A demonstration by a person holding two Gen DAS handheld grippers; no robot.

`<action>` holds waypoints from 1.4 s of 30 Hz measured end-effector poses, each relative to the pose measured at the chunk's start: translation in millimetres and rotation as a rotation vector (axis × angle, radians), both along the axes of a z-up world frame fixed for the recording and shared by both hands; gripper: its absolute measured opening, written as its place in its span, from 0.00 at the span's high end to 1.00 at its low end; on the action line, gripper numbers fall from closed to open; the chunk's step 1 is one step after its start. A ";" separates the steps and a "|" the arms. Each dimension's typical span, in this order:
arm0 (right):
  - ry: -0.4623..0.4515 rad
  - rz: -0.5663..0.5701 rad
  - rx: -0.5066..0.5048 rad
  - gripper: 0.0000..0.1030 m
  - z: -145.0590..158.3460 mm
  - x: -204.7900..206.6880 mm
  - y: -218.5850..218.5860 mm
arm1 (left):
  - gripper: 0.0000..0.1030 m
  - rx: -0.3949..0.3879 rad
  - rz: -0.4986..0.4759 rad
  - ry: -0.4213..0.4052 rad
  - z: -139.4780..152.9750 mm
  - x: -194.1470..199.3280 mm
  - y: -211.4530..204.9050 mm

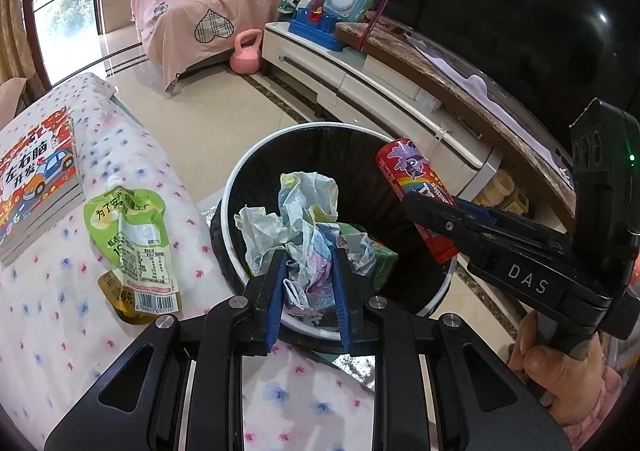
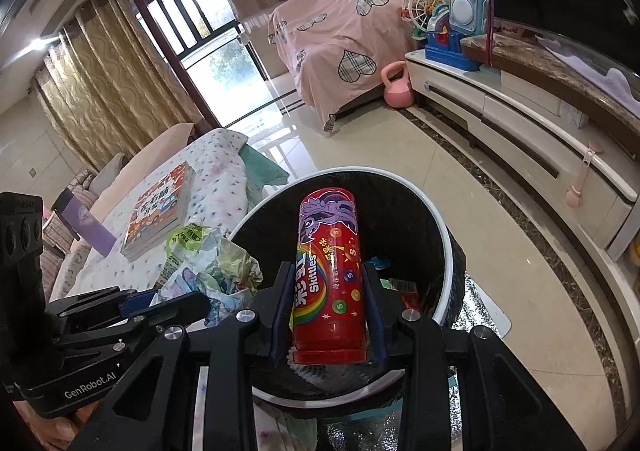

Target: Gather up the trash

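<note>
Crumpled paper (image 1: 298, 227), white with pastel smudges, is pinched between the blue pads of the left gripper (image 1: 307, 263), jaws narrowed right down onto the wad, and it's hanging over the near rim of the trash bin (image 1: 240, 171). Right gripper (image 2: 326, 283) is clamped on a red Skittles tube (image 2: 329, 275), fingers (image 2: 282, 303) pressed against both sides near the bottom cap, tube sticking out forward over the open mouth of the bin, which is lined with a black bag. From the left wrist view you can see the tube angled above the far right rim. Some green and red packaging already sits down inside. A green snack pouch (image 1: 132, 247) lies flat near the edge of the floral-covered table (image 1: 48, 291) closest to the bin, with a kids' book (image 1: 36, 187) further back
</note>
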State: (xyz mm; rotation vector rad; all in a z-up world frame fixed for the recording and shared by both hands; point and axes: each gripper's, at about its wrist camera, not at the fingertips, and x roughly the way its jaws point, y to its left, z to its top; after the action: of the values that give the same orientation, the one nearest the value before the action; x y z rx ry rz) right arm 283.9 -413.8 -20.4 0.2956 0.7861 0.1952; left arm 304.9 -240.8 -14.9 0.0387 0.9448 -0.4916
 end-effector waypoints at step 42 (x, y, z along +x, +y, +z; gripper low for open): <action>-0.300 -0.022 -0.009 0.00 41.0 -180.0 95.1 | 0.13 -0.146 0.333 -0.267 27.9 -198.4 183.2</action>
State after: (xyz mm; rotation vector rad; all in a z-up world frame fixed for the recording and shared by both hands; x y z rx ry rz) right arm 103.9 -318.7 20.6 0.2585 0.4870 0.2096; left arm 106.5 -57.6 13.0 -0.1795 0.6345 -0.2373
